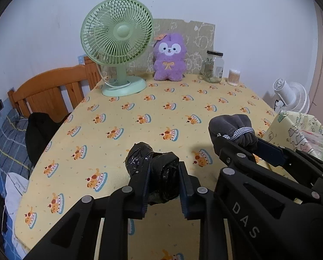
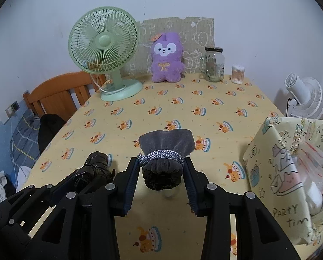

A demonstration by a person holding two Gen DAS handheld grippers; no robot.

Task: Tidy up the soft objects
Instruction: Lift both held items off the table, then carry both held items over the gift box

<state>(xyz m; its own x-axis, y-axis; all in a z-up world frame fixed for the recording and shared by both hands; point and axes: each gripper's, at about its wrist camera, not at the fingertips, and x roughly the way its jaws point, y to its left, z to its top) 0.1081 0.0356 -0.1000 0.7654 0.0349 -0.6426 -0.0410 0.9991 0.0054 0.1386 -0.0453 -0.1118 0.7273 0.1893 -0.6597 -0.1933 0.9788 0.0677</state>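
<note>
- In the left wrist view, the left gripper (image 1: 164, 181) has its jaws clamped on a crumpled black glossy plastic bundle (image 1: 155, 173), which looks like a rolled thin bag. The bundle is held above the table; its long axis runs forward and a little to the left, so one end sticks out past the fingertips.
- To the right in the same view, the right gripper (image 1: 246, 149) holds a grey velvet drawstring pouch (image 1: 230, 127), tied with a silver braided cord. The two grippers are near each other, side by side.
- The yellow tablecloth with a cake print (image 1: 152, 112) is flat cloth. At the far edge stand a green plastic desk fan (image 1: 117, 43), a purple plush rabbit (image 1: 169, 57) and a clear glass jar with a black lid (image 1: 213, 67).
- In the right wrist view, the right gripper (image 2: 161, 169) has its jaws closed on the tied neck of the pouch (image 2: 167, 145). The soft body fans out forward, and its axis lies along the fingers.
- The yellow open box with cartoon drawings (image 2: 276, 173) stands just to the right of this gripper. It is the likely place for soft things, I judge, and the right hand is the nearer one to it, so the pouch has to go rightward and over its wall.
- The left gripper (image 2: 92, 171) with the black bundle (image 2: 96, 162) is at the left, farther from the box.
</note>
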